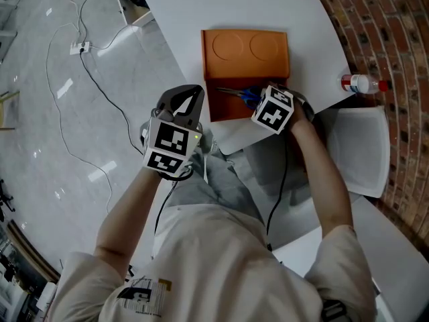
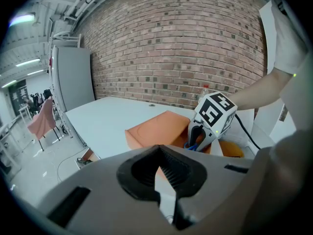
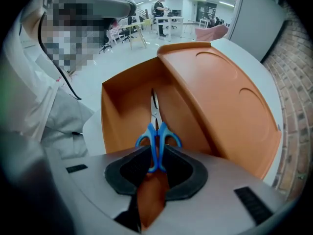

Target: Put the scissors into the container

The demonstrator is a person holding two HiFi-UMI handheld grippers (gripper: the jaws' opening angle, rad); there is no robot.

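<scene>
the white table (image 1: pixel 201 12) takes up the top of my head view, with a brick wall (image 1: pixel 389 25) along its right. the orange container (image 1: pixel 224 109) sits at the table's near edge, and its lid (image 1: pixel 244 49), with two round dents, is on the far side. my right gripper (image 3: pixel 155 173) points down into the open part, its claw spread and the pads pinching nothing. my left gripper (image 2: pixel 159 175) hangs left of the container, its claw pressed together and empty. the scissors (image 3: pixel 156 138) are inside the container, with the blue handles between the right claw's tips and the blades pointing away. a small bottle (image 1: pixel 362 84) lies near the table's right edge.
</scene>
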